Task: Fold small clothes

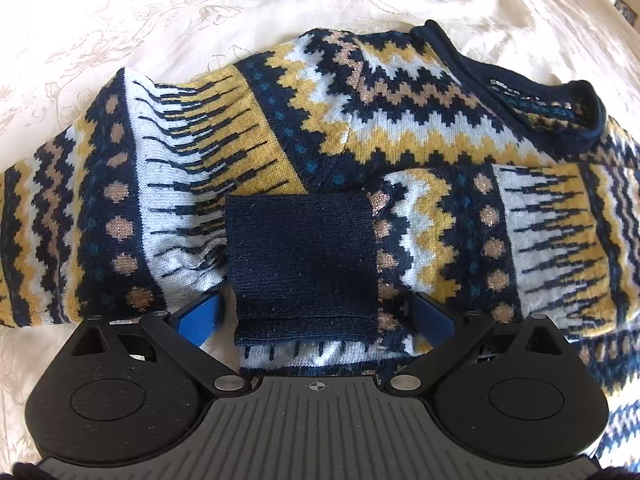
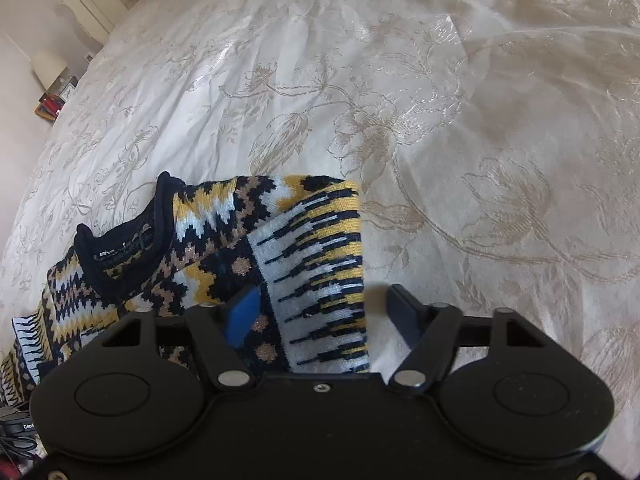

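I am hovering my left claw (image 1: pixel 316 316) wide apart over the dark cuff (image 1: pixel 304 264), gripping nothing. The sweater (image 1: pixel 360 120) is lying mid-frame on the bedspread (image 1: pixel 120 20), sleeves folded in. My right claw (image 2: pixel 320 312) is straddling its edge, unclamped; body folds remain.

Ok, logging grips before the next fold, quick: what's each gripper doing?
Left gripper: open, astride the navy knitted sleeve cuff, not pinching.
Right gripper: open, edge of the patterned navy-and-yellow knitted sweater between its jaws, ungripped.
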Motion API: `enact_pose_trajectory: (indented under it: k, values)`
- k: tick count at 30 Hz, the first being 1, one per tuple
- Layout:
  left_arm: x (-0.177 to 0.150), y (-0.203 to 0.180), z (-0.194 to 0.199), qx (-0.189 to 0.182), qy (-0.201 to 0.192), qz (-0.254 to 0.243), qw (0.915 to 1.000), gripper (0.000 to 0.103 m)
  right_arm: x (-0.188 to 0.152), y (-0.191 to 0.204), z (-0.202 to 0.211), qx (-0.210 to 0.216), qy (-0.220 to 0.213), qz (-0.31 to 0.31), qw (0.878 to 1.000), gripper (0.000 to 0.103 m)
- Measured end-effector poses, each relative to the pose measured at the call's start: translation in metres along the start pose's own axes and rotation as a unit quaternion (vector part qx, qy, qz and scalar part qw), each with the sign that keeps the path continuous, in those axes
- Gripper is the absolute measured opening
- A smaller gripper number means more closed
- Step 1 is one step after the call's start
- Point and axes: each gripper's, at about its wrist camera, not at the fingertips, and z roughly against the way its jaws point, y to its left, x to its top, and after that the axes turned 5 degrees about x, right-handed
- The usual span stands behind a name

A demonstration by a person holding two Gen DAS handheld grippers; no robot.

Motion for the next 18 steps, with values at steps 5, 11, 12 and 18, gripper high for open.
enact_pose_trajectory:
  k: [5, 11, 12, 18]
  values:
    - [0.002, -0.002, 0.014, -0.009, -0.029, 0.003, 0.9995, 0.091, 0.001, 0.016, 0.012, -0.035, -0.002, 0.052, 0.998, 0.012]
    - [0.007, -0.009, 0.004, -0.008, -0.03, -0.007, 0.9995, 0.098, 0.0, 0.006, -0.004, -0.063, 0.015, 0.039, 0.997, 0.015]
    - [0.008, -0.009, 0.003, -0.01, -0.028, -0.006, 0.9995, 0.098, 0.001, 0.007, -0.004, -0.063, 0.014, 0.039, 0.997, 0.025]
    - [0.001, 0.009, 0.016, -0.037, -0.023, 0.002, 0.999, 0.097, -0.006, 0.018, 0.028, -0.046, -0.018, 0.043, 0.998, 0.068]
